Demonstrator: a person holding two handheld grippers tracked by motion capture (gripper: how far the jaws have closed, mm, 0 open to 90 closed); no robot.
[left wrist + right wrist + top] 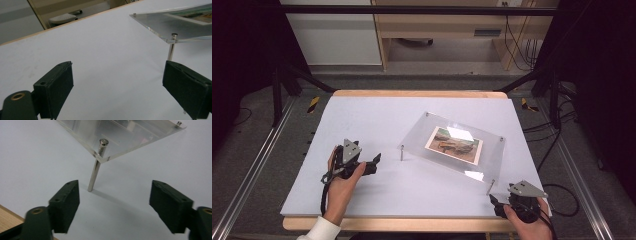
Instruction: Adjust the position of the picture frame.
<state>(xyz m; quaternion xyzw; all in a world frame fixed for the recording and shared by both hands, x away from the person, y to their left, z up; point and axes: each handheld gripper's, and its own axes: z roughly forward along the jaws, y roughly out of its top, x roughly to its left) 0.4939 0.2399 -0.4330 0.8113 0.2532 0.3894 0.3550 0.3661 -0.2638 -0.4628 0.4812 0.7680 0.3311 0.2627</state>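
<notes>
Left claw (376,161): black, blocky jaws wide apart, nothing between them.
Right claw (493,200): black jaws apart, nothing held.
Clear frame (437,131): flat, shiny see-through plate on thin metal legs, between both claws.
Metal leg (96,168): smooth, round, just ahead of right claw.
Table sheet (377,120): plain, white, matte.

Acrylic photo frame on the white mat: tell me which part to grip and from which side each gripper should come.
Probably best by its corners. The acrylic photo frame is a thin clear panel raised on slim metal legs, so jaws can close over its edge. The left gripper, open, could come level at the near-left corner post; the right gripper, also open, at the near-right post. Avoid the thin legs themselves.
</notes>
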